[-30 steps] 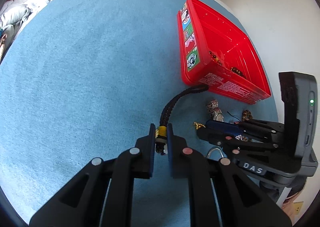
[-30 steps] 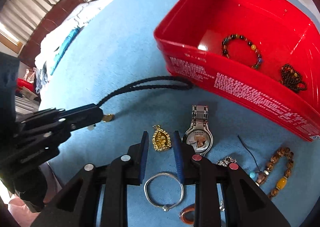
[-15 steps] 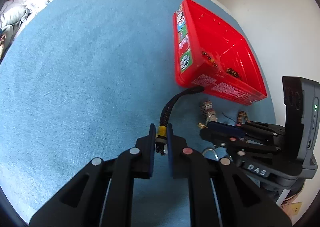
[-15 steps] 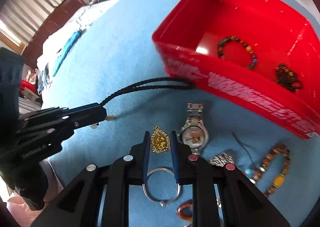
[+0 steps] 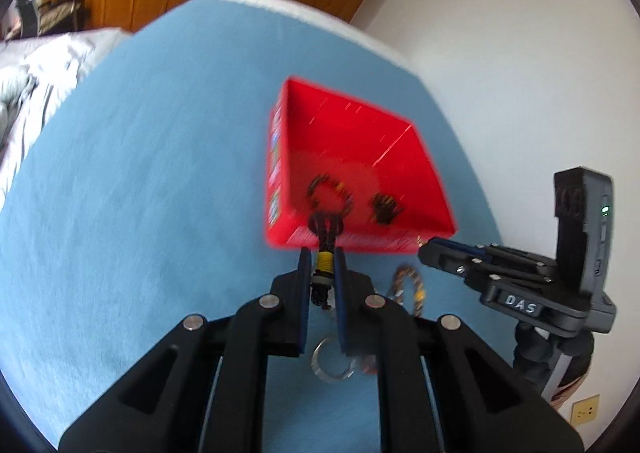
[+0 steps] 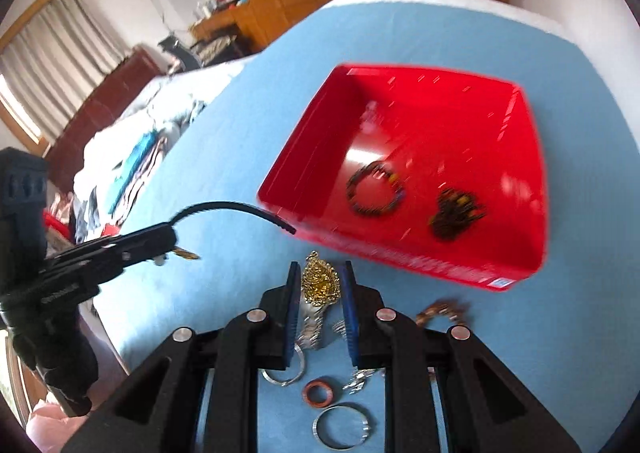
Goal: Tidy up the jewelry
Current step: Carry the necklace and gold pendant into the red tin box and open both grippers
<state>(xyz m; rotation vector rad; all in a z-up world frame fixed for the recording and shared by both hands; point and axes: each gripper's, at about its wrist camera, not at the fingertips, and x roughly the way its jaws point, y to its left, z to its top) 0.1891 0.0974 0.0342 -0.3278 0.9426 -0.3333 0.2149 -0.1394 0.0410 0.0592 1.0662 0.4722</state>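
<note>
Both claws grip: left claw [image 5: 323, 277] black cord [image 5: 326, 237]; only right-wrist view shows right claw [image 6: 320, 285] pinching gold pendant [image 6: 320, 281].

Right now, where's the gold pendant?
In the right wrist view the gold pendant sits between the right gripper fingers, held above the blue cloth, just short of the red box.

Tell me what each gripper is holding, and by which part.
Left gripper: the black cord necklace, held at its yellow-wrapped end. Right gripper: the gold pendant, clamped by its sides between the jaws.
</note>
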